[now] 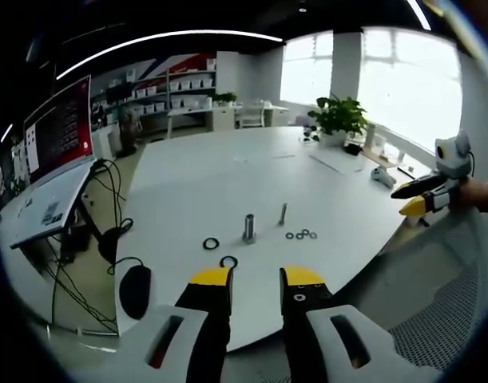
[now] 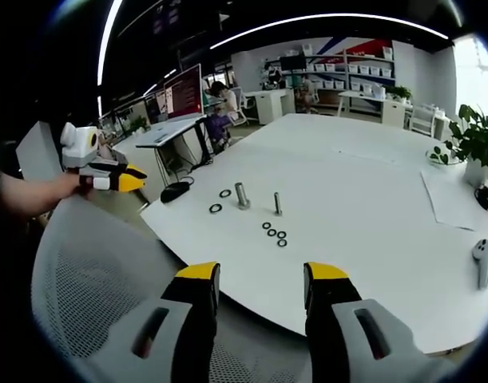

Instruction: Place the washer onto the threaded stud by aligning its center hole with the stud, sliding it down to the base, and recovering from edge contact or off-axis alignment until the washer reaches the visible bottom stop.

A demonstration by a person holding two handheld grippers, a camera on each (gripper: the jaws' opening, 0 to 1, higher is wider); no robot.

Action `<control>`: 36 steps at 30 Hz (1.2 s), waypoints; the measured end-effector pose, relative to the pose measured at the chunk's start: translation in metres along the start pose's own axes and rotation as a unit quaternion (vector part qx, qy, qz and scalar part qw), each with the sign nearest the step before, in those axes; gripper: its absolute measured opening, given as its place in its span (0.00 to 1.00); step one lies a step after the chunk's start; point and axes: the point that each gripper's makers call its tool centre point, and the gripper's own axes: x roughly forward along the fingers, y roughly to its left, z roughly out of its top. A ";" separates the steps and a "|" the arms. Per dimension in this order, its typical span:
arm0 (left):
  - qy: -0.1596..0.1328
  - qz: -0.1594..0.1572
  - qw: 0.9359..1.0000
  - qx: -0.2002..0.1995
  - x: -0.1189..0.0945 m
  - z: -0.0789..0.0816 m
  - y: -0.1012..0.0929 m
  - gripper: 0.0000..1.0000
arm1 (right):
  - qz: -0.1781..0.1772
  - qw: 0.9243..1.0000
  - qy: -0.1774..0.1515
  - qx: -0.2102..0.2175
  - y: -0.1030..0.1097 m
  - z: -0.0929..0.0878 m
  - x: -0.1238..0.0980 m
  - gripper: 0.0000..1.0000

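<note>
Left tool (image 1: pixel 255 277): I hold it released, jaws apart, short of the tabletop (image 1: pixel 228 179) edge.
Right tool (image 2: pixel 259 273): likewise released, nothing between the jaws.
Washers (image 2: pixel 274 234): loose cluster lying flat beside the threaded stud (image 2: pixel 277 203); two more near the thicker bolt (image 2: pixel 242 195).
Writing: none I can read.

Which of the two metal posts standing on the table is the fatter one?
The thick stud, standing beside the two separate washers. The thin stud stands beside the clustered washers and is much slimmer.
</note>
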 end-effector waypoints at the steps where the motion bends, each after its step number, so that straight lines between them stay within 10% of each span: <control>1: 0.001 0.000 1.000 0.000 0.000 0.000 0.000 0.22 | 0.002 1.000 0.000 0.001 0.001 0.000 0.000 0.45; 36: 0.002 -0.003 1.000 -0.004 0.000 -0.002 0.000 0.22 | 0.015 1.000 0.006 -0.008 0.005 -0.003 0.002 0.43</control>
